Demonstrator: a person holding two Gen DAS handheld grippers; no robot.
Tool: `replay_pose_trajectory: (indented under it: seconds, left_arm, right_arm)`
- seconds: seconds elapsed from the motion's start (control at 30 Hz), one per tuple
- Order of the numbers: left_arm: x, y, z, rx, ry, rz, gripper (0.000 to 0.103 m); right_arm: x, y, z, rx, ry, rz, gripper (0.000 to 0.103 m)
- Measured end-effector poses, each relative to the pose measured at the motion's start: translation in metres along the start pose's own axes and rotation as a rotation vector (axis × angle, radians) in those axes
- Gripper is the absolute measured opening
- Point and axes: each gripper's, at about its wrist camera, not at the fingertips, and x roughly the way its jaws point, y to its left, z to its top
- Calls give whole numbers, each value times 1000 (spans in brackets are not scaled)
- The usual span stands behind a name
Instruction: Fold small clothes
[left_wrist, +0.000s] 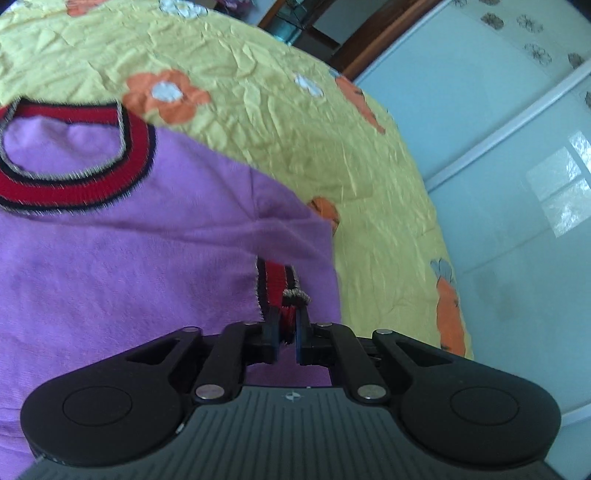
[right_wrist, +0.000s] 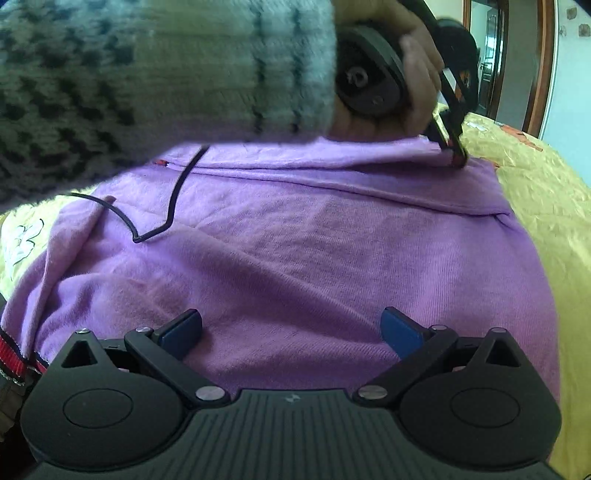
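Note:
A small purple knit top (left_wrist: 122, 266) with a red and black neck band (left_wrist: 74, 184) lies on the yellow bedspread (left_wrist: 280, 122). My left gripper (left_wrist: 287, 317) is shut on the red and black sleeve cuff (left_wrist: 275, 280), with the sleeve laid over the top's body. In the right wrist view the top (right_wrist: 295, 258) fills the middle, and the left gripper (right_wrist: 456, 155) pinches the cuff at the far edge. My right gripper (right_wrist: 291, 332) is open and empty, low over the top's near part.
The person's hand (right_wrist: 417, 74) and knit-sleeved arm (right_wrist: 147, 74) hold the left gripper. A black cable (right_wrist: 162, 221) lies across the top. The bed edge (left_wrist: 454, 295) drops to a pale tiled floor (left_wrist: 517, 221) on the right.

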Motion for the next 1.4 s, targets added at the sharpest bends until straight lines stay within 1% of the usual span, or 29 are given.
replay_pose_trajectory:
  seconds: [0.07, 0.13, 0.23, 0.27, 0.33, 0.43, 0.47, 0.5, 0.53, 0.57, 0.6, 0.63, 0.7, 0.73, 0.77, 0.8, 0.87, 0.93, 1.0, 1.03, 1.1, 1.13, 1.17, 1.2, 1.23, 1.27, 1.3, 1.37, 1.4]
  left_arm:
    - [6, 7, -6, 4, 40, -44, 8]
    - [10, 12, -11, 6, 66, -55, 8]
    - [8, 12, -15, 27, 63, -87, 7]
    - [7, 11, -16, 28, 65, -111, 3]
    - [5, 5, -15, 41, 56, -132, 0]
    - [7, -6, -15, 60, 51, -147, 0]
    - [3, -6, -14, 50, 31, -155, 3]
    - [-5, -2, -13, 35, 3, -146, 12]
    - [-17, 5, -10, 20, -22, -130, 48]
    - [-33, 14, -9, 13, -65, -106, 85]
    - [-55, 25, -10, 14, -138, -76, 94]
    - [-79, 37, -14, 27, -213, -34, 97]
    - [-123, 60, -21, 79, -293, 39, 96]
    - [-144, 74, -26, 81, -327, 70, 97]
    - [-162, 89, -31, 70, -353, 112, 98]
    - [-179, 105, -37, 63, -370, 151, 98]
    - [-206, 136, -48, 47, -391, 213, 98]
    - [-222, 166, -59, 12, -395, 282, 98]
    - [-235, 192, -69, -31, -393, 326, 98]
    - [-239, 202, -72, -45, -392, 338, 98]
    - [-247, 223, -76, -60, -393, 367, 99]
    - [-246, 230, -75, -70, -389, 378, 99]
    - [-242, 236, -73, -81, -382, 376, 97]
    - [-238, 242, -71, -87, -368, 357, 95]
    - [-234, 246, -69, -94, -355, 344, 83]
    - [-230, 251, -70, -100, -339, 337, 56]
    - [-224, 253, -68, -107, -310, 336, 43]
    - [-224, 253, -72, -99, -308, 354, 20]
    - [-226, 253, -72, -102, -301, 340, 18]
  right_arm:
    - [-1, 1, 0, -4, 1, 3, 103]
    - [-1, 1, -2, -6, -7, 4, 103]
    - [-2, 2, -2, -12, -4, -2, 103]
    - [-3, 4, -2, -11, -2, -2, 103]
    - [-5, 4, -3, -6, -2, -2, 103]
    - [-10, 3, -2, -6, 5, 3, 103]
    - [-15, 0, 0, -9, -9, 9, 103]
    - [-22, -8, 2, 8, -47, 6, 103]
    - [-28, -19, 6, 38, -83, 0, 103]
    - [-29, -32, 13, 66, -92, -7, 103]
    - [-27, -47, 22, 98, -86, -24, 103]
    - [-24, -66, 33, 144, -93, -33, 103]
    - [-13, -106, 54, 256, -135, 7, 103]
    - [-2, -125, 66, 309, -134, 24, 103]
    - [12, -141, 78, 334, -105, 36, 103]
    - [28, -154, 90, 349, -87, 40, 102]
    - [55, -171, 107, 346, -66, 53, 96]
    - [84, -182, 118, 338, -14, 49, 85]
    - [102, -194, 122, 383, 11, 60, 72]
    - [106, -196, 125, 384, -2, 63, 72]
    - [116, -196, 134, 366, 20, 43, 72]
    - [121, -196, 136, 354, 24, 34, 67]
    - [123, -193, 139, 336, 25, 4, 51]
    - [127, -190, 140, 319, 42, -11, 4]
    - [129, -189, 141, 320, 44, -3, 5]
    - [128, -186, 142, 289, 34, -12, 5]
    - [124, -182, 142, 263, 21, -21, 4]
    - [110, -181, 145, 250, -17, -28, 4]
    - [100, -182, 149, 242, -44, -43, 4]
